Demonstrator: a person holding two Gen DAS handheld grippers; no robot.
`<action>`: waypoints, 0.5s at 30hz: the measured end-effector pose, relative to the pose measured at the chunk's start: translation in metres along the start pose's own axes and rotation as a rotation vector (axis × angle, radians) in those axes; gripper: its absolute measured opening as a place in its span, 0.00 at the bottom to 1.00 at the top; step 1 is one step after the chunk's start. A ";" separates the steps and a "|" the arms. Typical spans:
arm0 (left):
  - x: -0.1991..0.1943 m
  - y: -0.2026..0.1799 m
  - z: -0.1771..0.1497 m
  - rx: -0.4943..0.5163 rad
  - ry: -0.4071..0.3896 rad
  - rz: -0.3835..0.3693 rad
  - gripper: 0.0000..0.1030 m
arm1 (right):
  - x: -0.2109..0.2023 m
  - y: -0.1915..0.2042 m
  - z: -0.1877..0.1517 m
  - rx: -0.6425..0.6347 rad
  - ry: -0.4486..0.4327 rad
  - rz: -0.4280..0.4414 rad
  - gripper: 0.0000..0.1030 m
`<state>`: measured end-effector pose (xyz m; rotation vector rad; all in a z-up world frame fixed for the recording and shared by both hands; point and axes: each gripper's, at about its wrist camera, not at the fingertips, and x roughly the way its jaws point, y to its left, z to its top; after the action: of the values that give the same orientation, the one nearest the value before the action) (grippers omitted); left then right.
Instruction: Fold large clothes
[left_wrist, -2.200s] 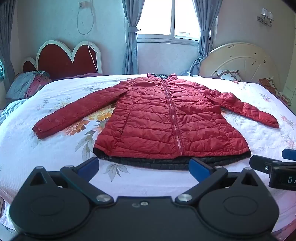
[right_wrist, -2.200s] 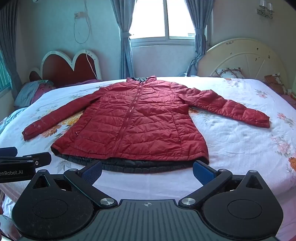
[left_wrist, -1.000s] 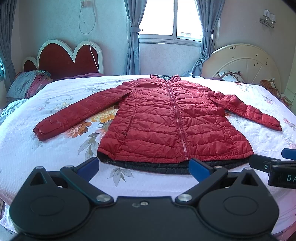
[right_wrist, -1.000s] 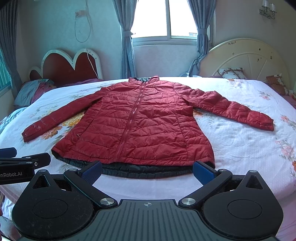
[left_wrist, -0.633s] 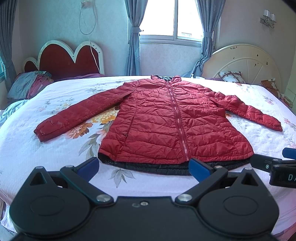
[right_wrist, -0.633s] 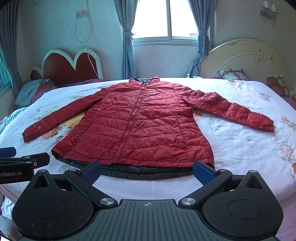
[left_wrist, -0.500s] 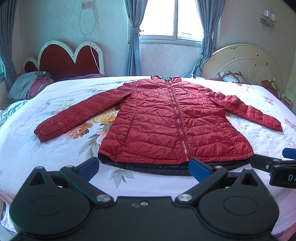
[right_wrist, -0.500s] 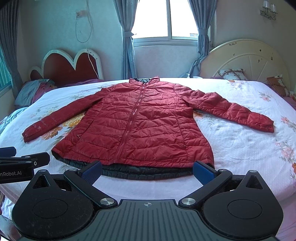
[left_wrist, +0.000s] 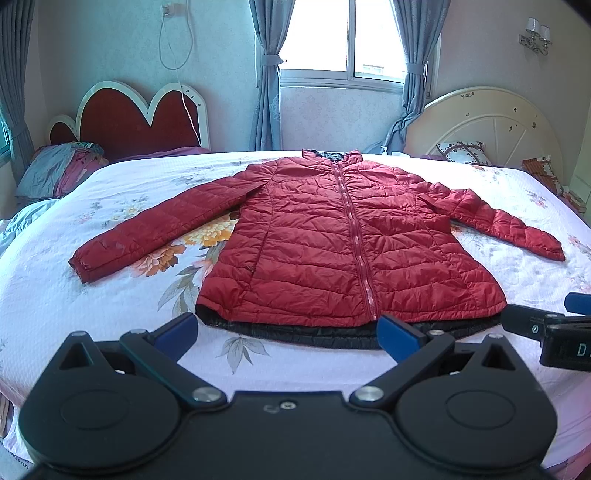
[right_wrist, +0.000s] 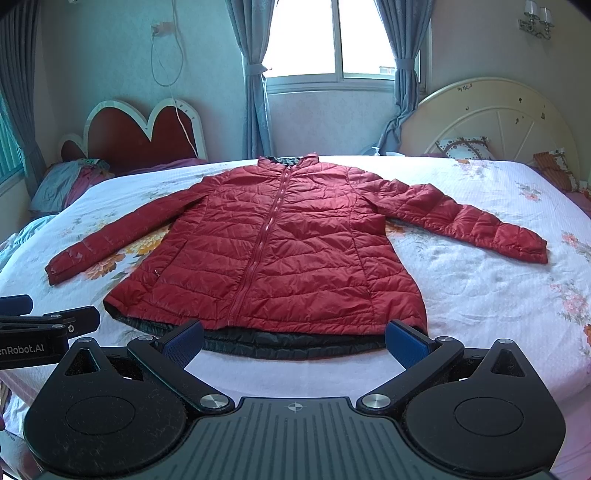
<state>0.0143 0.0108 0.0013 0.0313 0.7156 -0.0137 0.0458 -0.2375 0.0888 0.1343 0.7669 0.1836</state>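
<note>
Red puffer jacket flat on bed, sleeves out — likely light, soft, slippery. Left gripper and right gripper spread wide, empty. Grab cuffs or hem corners.

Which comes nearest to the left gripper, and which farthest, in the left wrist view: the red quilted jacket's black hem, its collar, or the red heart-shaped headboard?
From the left gripper:
1. Black hem of the red quilted jacket, just ahead of the fingertips.
2. Collar, at the jacket's far end.
3. Red heart-shaped headboard, beyond the bed, far left.
</note>
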 end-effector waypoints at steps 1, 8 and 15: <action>0.000 0.000 0.000 0.000 -0.001 0.000 1.00 | -0.001 0.000 0.000 0.000 0.000 0.000 1.00; 0.000 0.000 0.002 0.000 -0.002 0.000 1.00 | -0.001 -0.001 0.001 0.001 -0.004 0.002 1.00; 0.000 0.000 0.001 0.000 -0.003 0.001 1.00 | -0.002 -0.001 0.002 0.000 -0.004 0.002 1.00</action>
<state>0.0154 0.0105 0.0022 0.0319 0.7127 -0.0134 0.0461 -0.2393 0.0912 0.1351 0.7633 0.1847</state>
